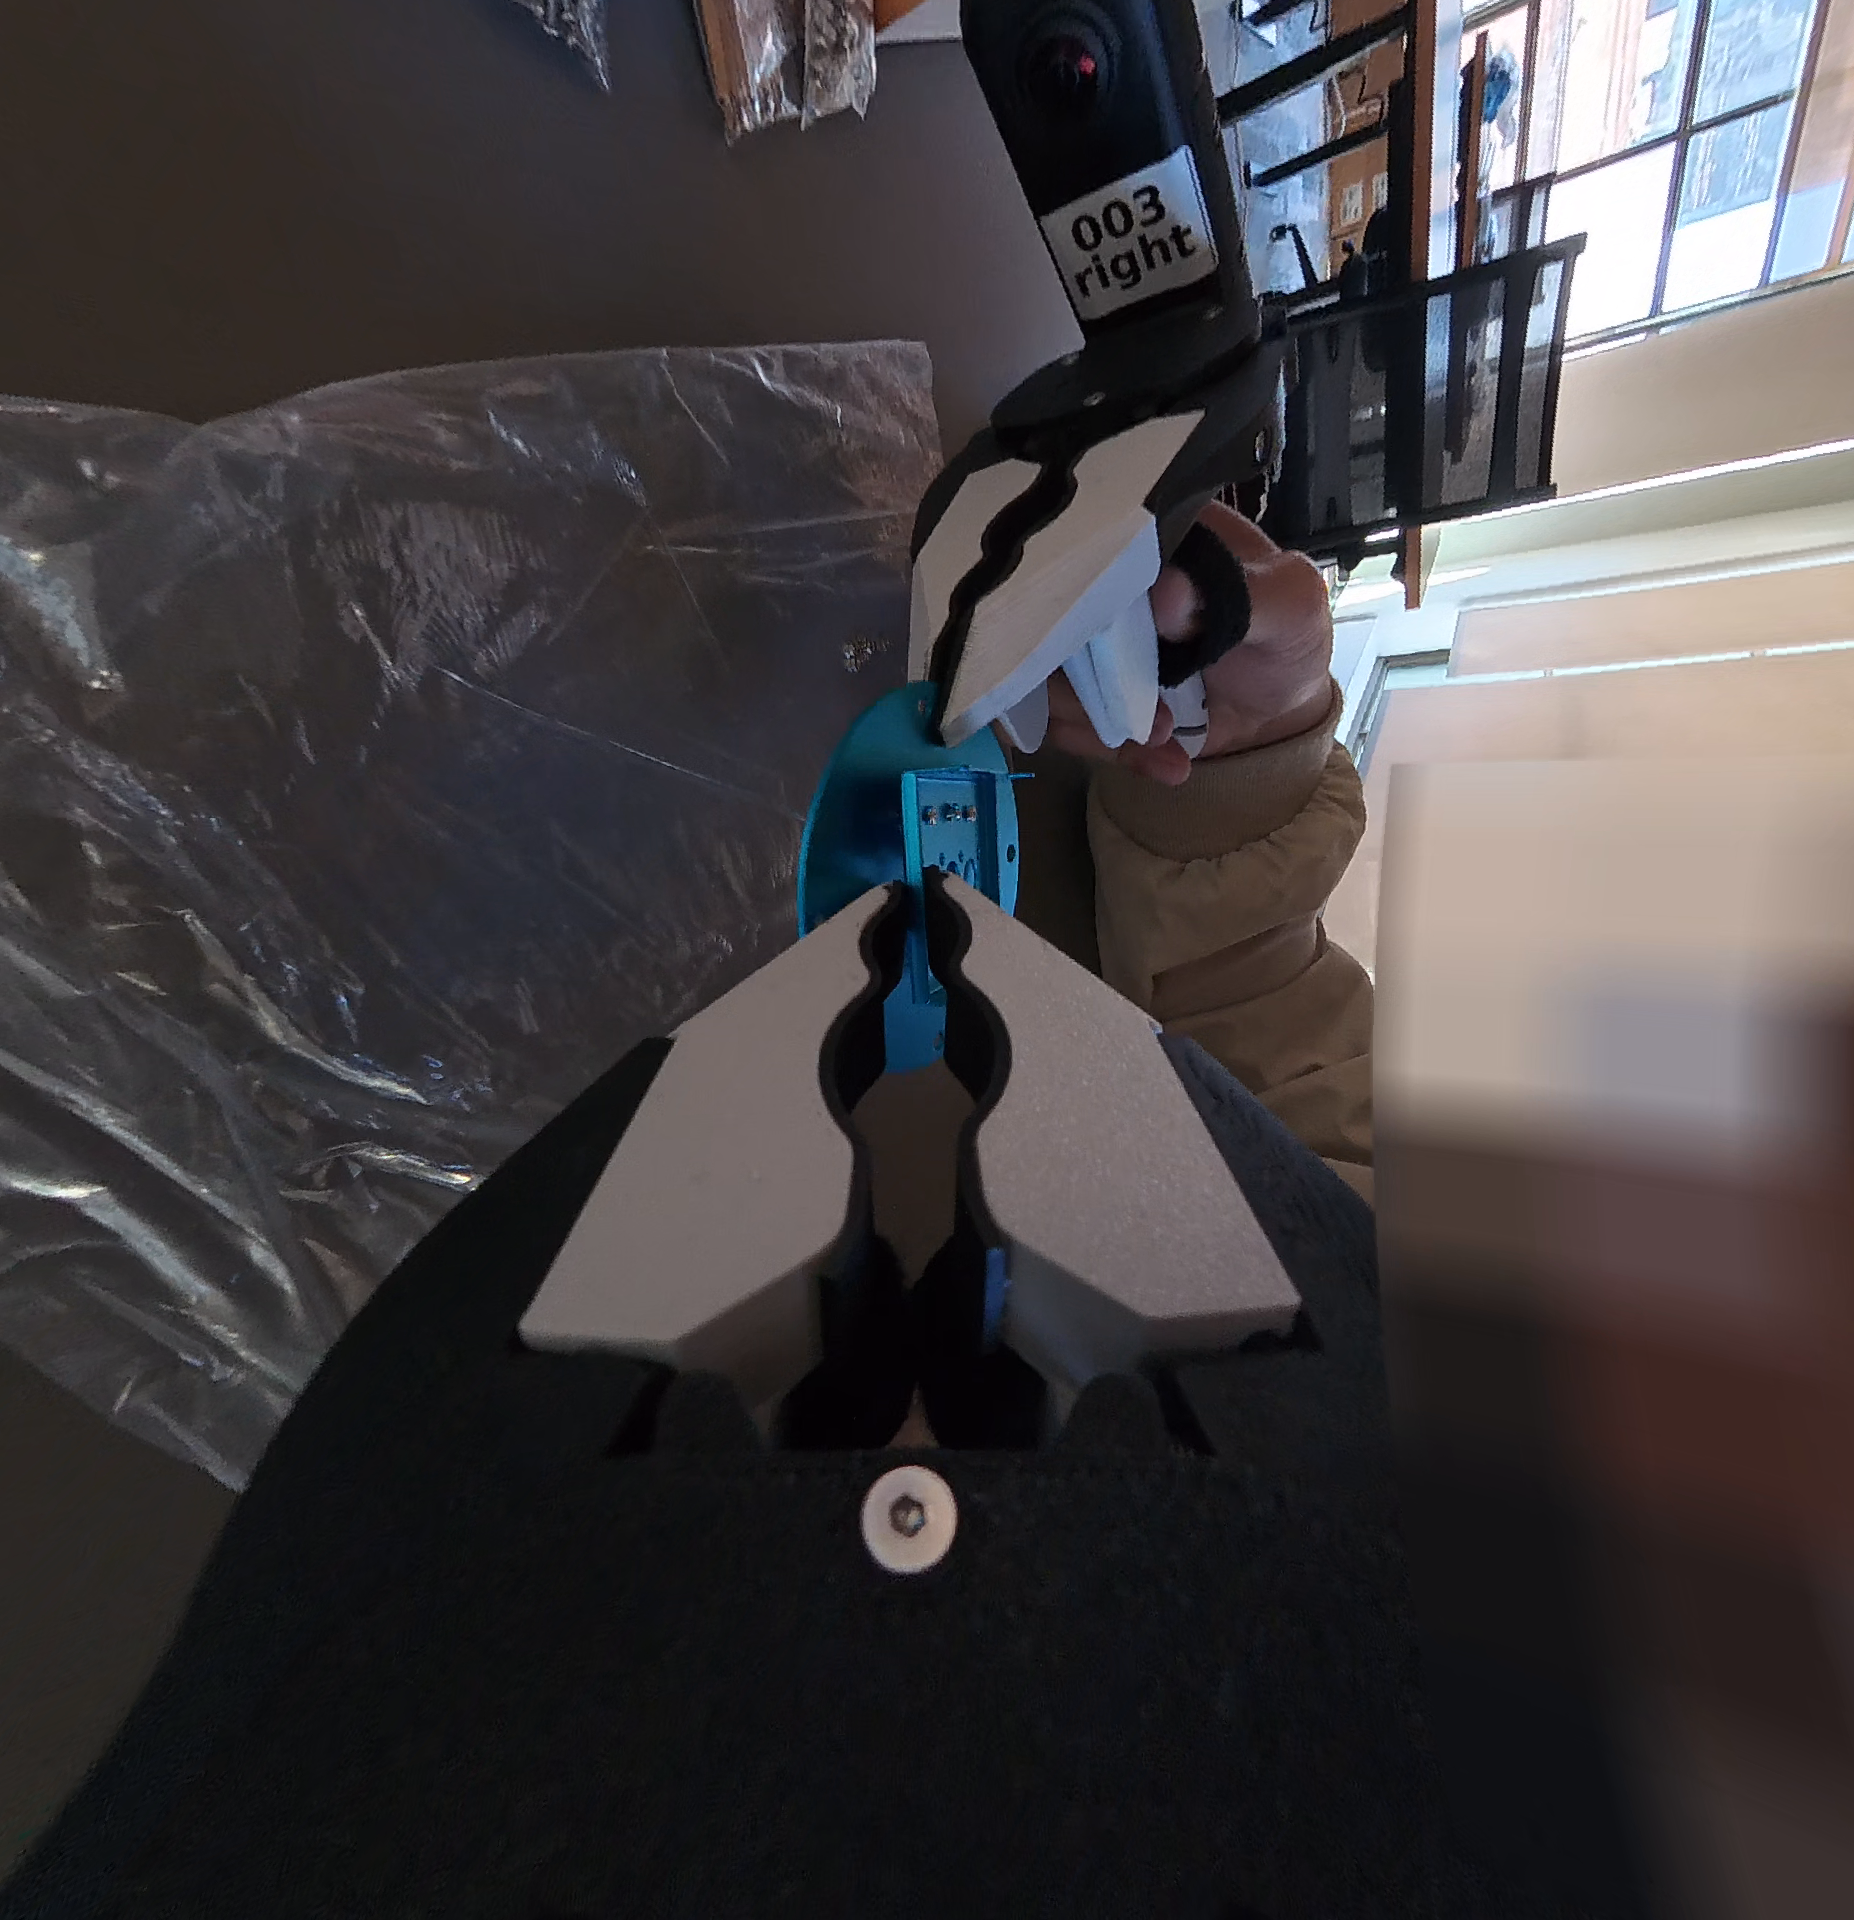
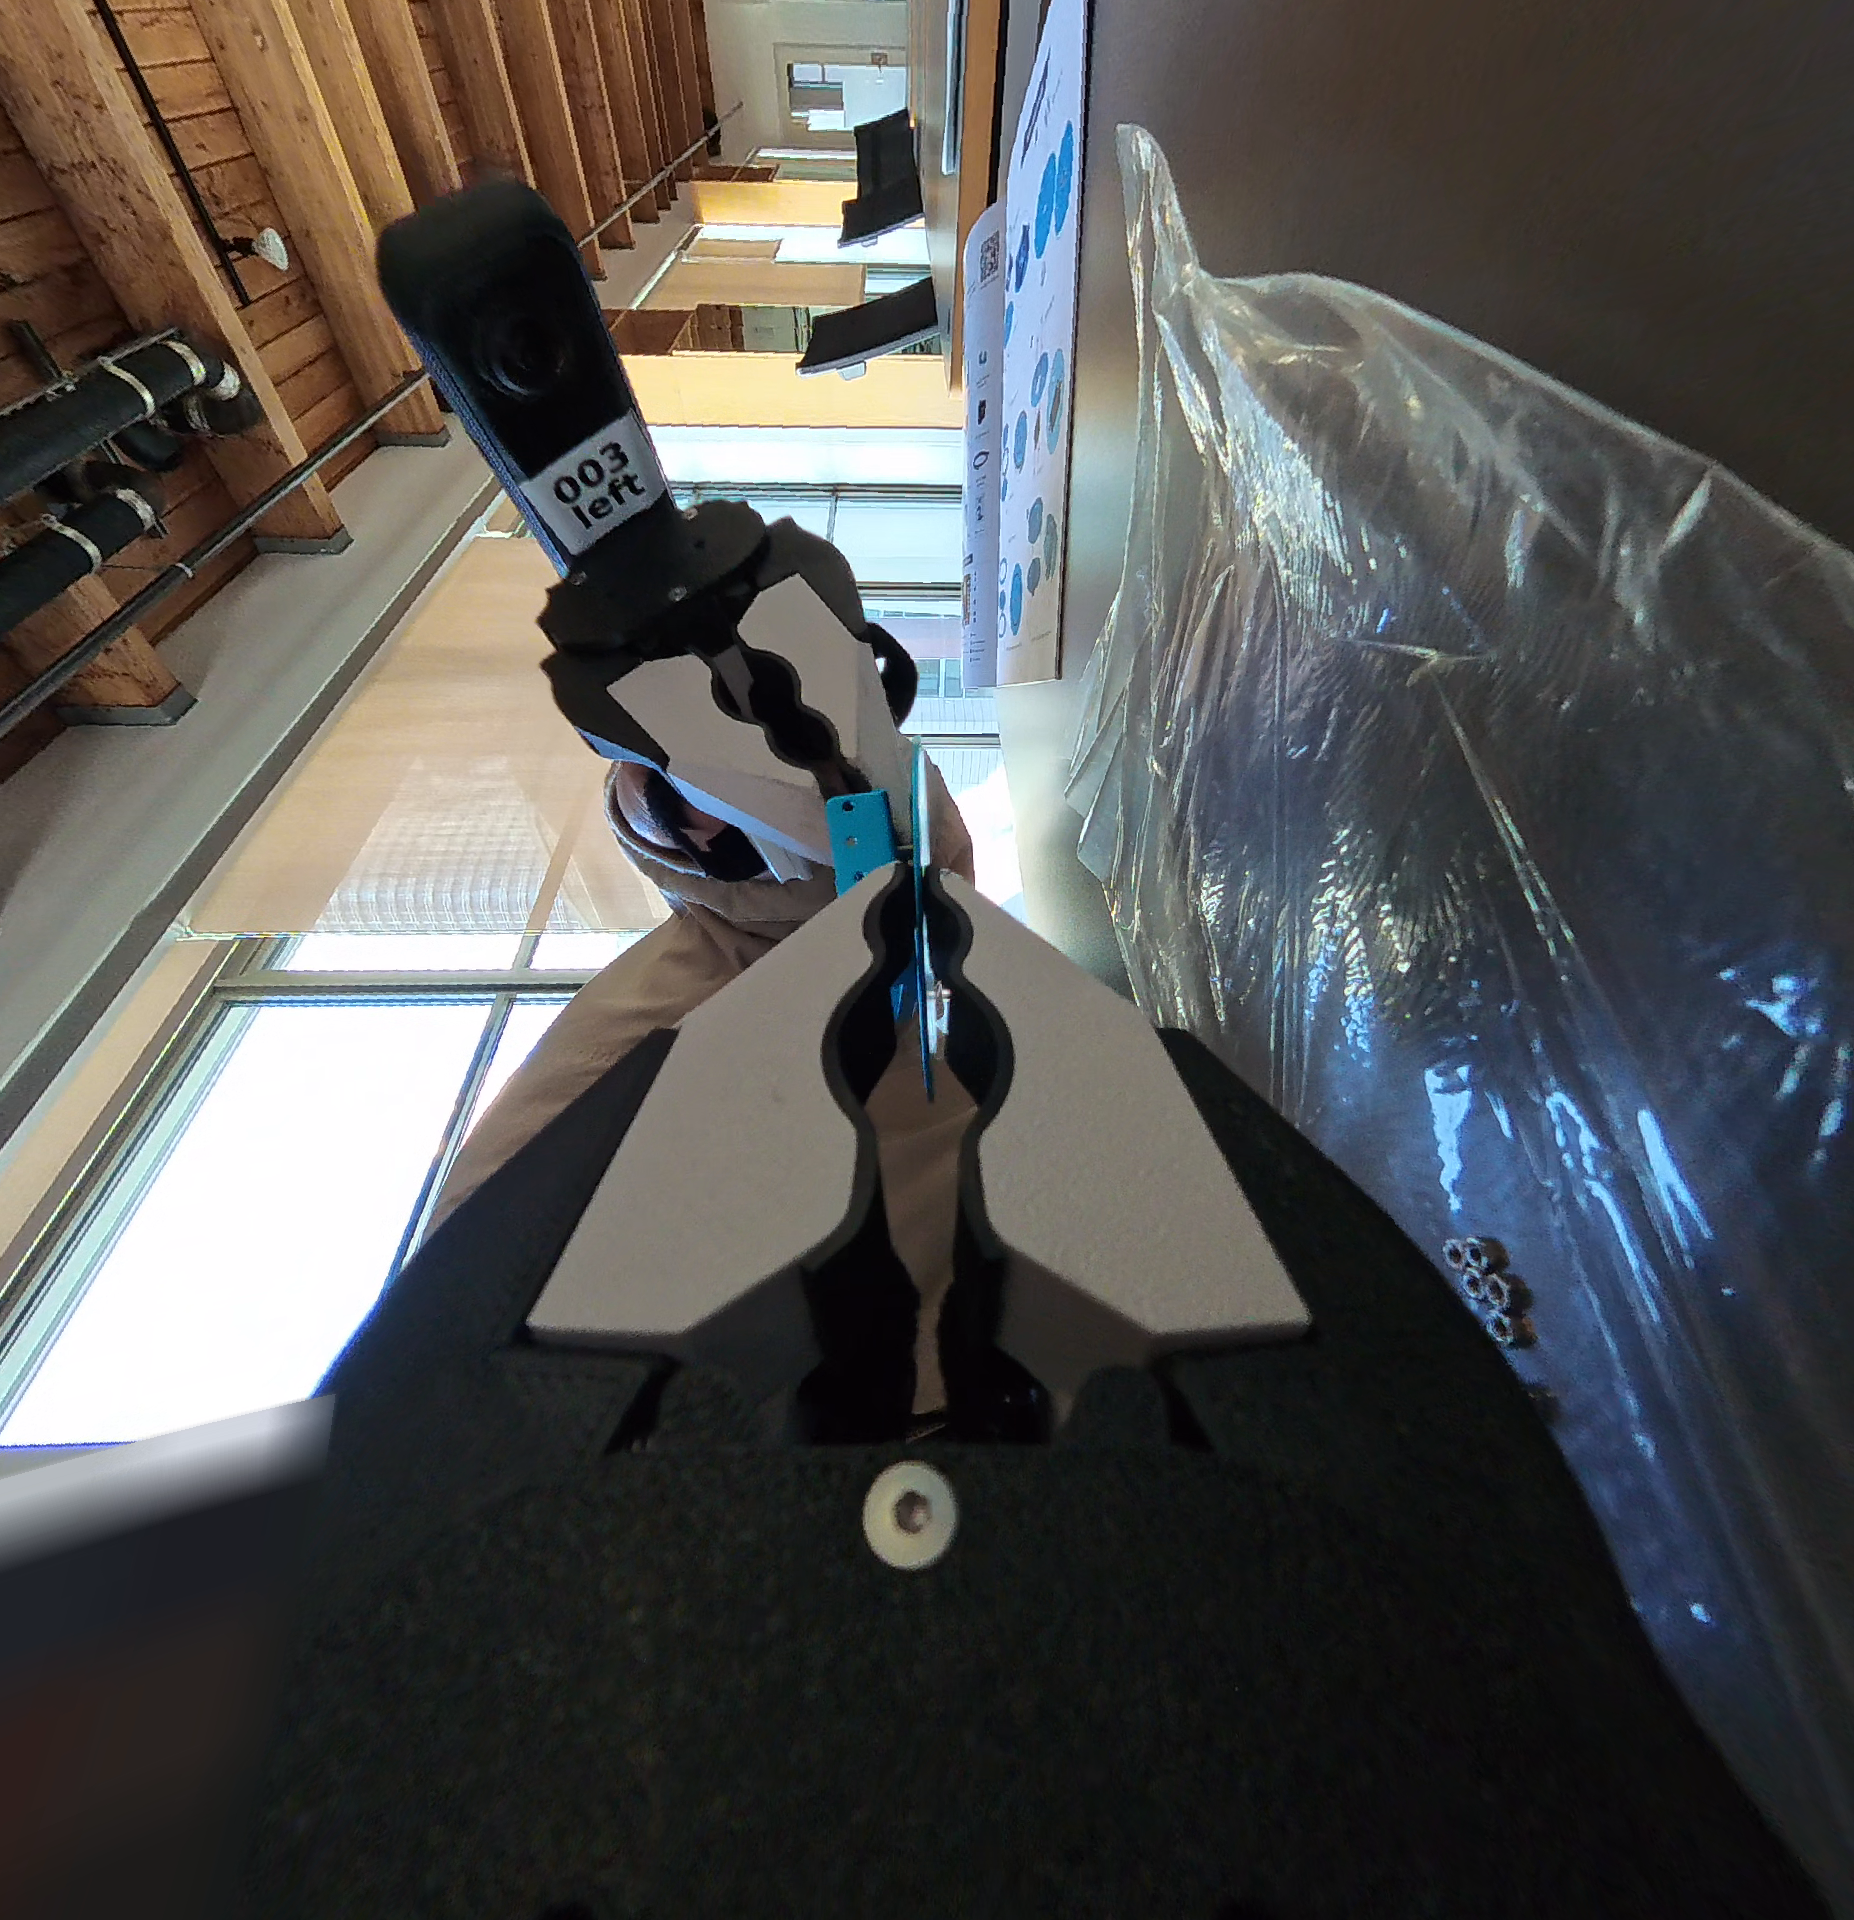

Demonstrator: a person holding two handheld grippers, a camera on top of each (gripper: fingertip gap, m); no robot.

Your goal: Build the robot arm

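Observation:
A round blue metal disc [image 1: 855,800] with a small blue bracket [image 1: 949,826] standing on its face is held in the air between both grippers. My left gripper [image 1: 910,888] is shut on the bracket. My right gripper [image 1: 944,727] comes in from above and is shut on the disc's rim. In the right wrist view the disc [image 2: 907,997] shows edge-on between the shut fingers of my right gripper [image 2: 915,878]. Just beyond it, my left gripper [image 2: 850,784] pinches the bracket [image 2: 858,826].
A large crumpled clear plastic bag [image 1: 383,727] [image 2: 1474,831] lies on the dark table [image 1: 487,208]. Small bags of hardware [image 1: 788,62] sit at its far side. A printed sheet [image 2: 1027,416] and several small nuts [image 2: 1484,1288] are nearby. A tan sleeve [image 1: 1214,883] is close behind. My left and right fingertips are right by each other.

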